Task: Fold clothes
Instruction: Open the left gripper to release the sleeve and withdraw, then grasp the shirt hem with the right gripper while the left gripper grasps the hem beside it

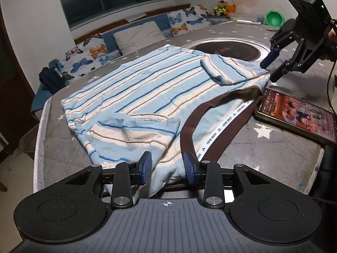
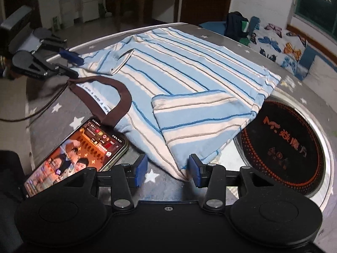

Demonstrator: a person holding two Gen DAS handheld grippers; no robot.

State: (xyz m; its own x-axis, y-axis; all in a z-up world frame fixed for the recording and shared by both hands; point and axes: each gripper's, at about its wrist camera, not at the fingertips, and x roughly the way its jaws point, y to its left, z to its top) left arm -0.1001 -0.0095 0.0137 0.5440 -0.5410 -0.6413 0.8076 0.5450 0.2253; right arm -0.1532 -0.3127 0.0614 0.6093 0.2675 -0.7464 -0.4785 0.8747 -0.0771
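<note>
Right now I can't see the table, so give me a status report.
Both grippers, left and right, open at shoulder corners. Striped shirt flat, sleeves folded in. Phone beside collar; hem overlaps inset cooktop.

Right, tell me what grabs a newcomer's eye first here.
First the blue-and-cream striped shirt, spread flat across the grey star-print table cover, both sleeves folded in. Next the lit phone glowing beside the brown collar. Then the round black cooktop set in the table, partly under the shirt's edge.
</note>
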